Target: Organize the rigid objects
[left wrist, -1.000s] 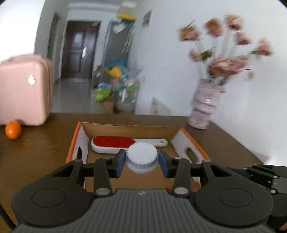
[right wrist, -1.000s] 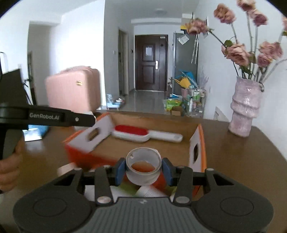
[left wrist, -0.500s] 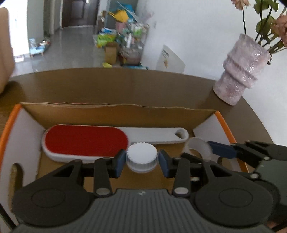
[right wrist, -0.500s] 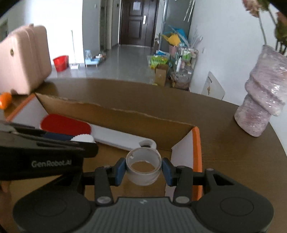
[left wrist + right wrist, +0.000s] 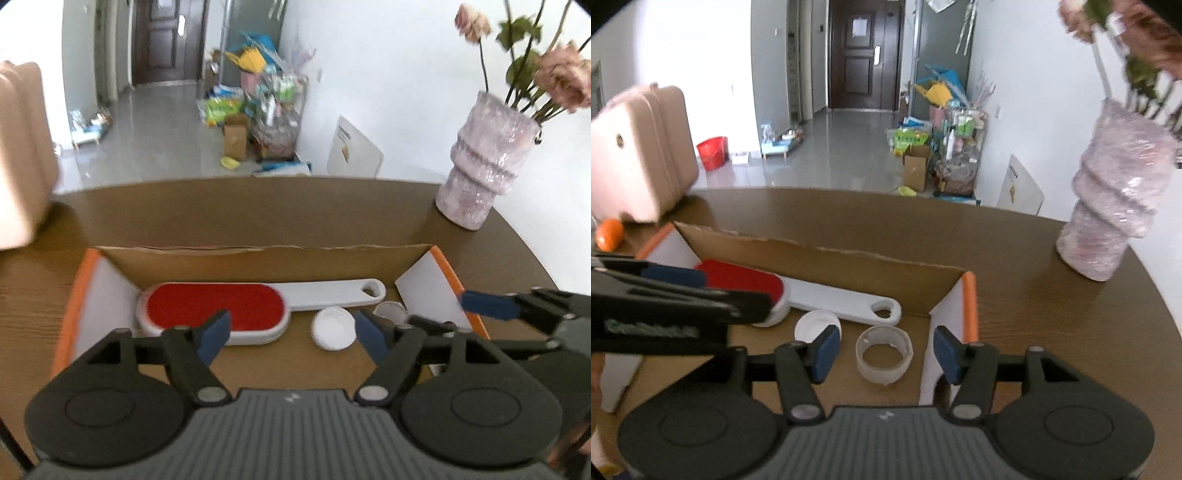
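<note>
1. Cardboard box (image 5: 258, 266) on the brown tabletop (image 5: 1052, 295) lies under both tongs; its near wall is hidden behind their bodies.
2. Left tongs (image 5: 291, 332) are opening, pads clear of the white cap (image 5: 331, 328), which rests on the box floor between them, nearer the right pad.
3. Right tongs (image 5: 882, 354) are opening; the clear ring (image 5: 884, 354) sits between them, touching neither pad.
4. Beyond both pairs lies a red-faced brush (image 5: 221, 308), partly covered by the left tongs in the right view.
5. Far right of the tongs stands a pink vase (image 5: 1115, 210), its flowers cropped and blurred.
</note>
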